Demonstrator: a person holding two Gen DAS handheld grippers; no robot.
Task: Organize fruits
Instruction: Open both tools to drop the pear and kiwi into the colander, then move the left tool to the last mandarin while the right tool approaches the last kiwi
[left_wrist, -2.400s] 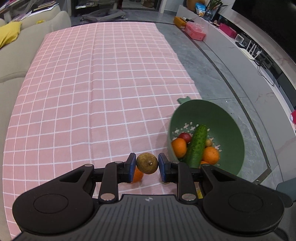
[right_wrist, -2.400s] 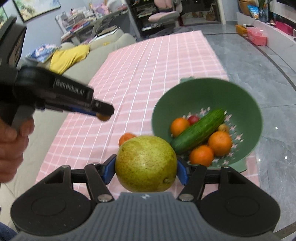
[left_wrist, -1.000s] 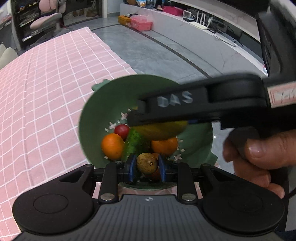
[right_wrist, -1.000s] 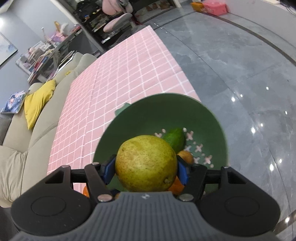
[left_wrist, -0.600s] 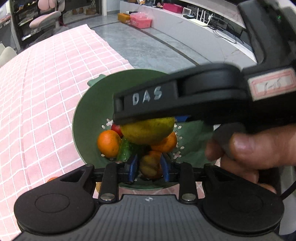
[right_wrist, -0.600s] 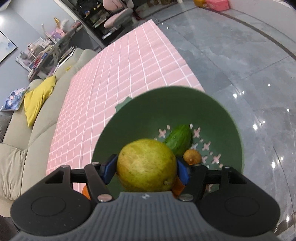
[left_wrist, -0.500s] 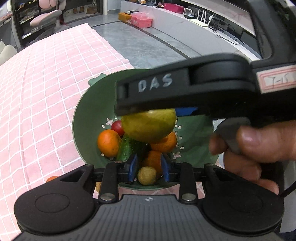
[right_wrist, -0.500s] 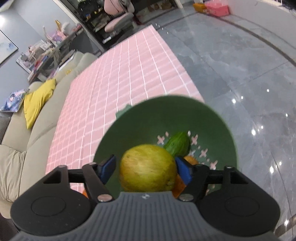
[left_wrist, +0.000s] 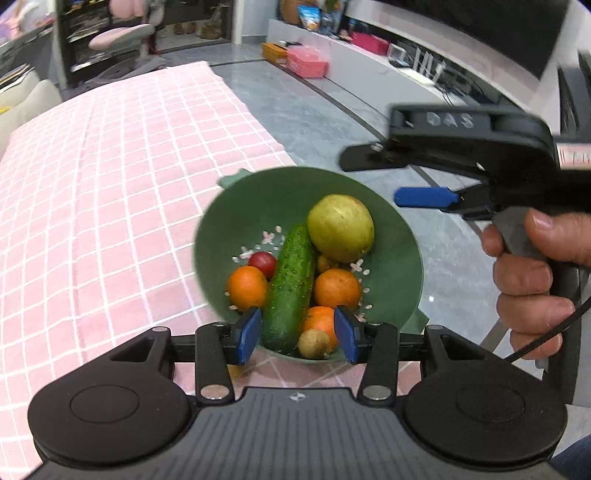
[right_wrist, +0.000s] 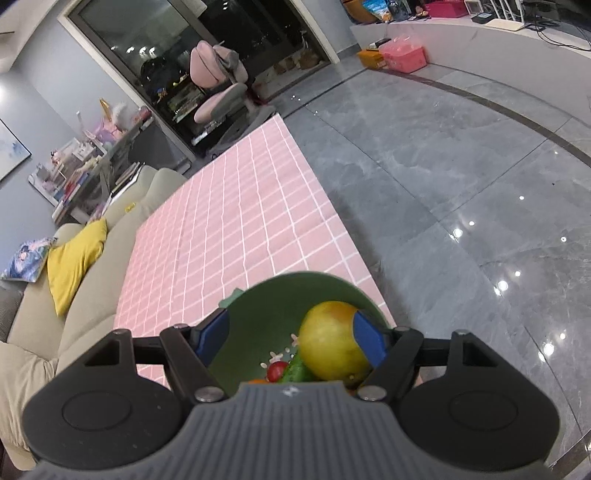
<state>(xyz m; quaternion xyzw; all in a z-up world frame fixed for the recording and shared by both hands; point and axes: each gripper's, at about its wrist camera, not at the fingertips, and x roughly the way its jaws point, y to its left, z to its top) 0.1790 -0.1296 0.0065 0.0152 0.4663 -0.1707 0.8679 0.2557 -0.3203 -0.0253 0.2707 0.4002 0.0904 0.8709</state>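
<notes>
A green colander bowl (left_wrist: 391, 236) sits at the right edge of the pink checked tablecloth (left_wrist: 110, 184). In it lie a big yellow-green pear (left_wrist: 340, 227), a cucumber (left_wrist: 291, 284), three oranges (left_wrist: 246, 288), a small red fruit (left_wrist: 263, 262) and a small brown fruit (left_wrist: 313, 343). My left gripper (left_wrist: 297, 332) is open and empty above the bowl's near rim. My right gripper (right_wrist: 290, 339) is open above the bowl (right_wrist: 251, 332), with the pear (right_wrist: 332, 343) lying below it. The right gripper also shows in the left wrist view (left_wrist: 399, 177), raised to the right of the bowl.
A beige sofa with a yellow cushion (right_wrist: 74, 262) runs along the cloth's left side. Glossy grey floor (right_wrist: 461, 184) lies to the right. A pink office chair (right_wrist: 218, 85) and shelves stand at the far end.
The left gripper opened and the small brown fruit dropped into the bowl. The right gripper opened, the pear fell into the bowl, and the right gripper rose and pulled back to the right.
</notes>
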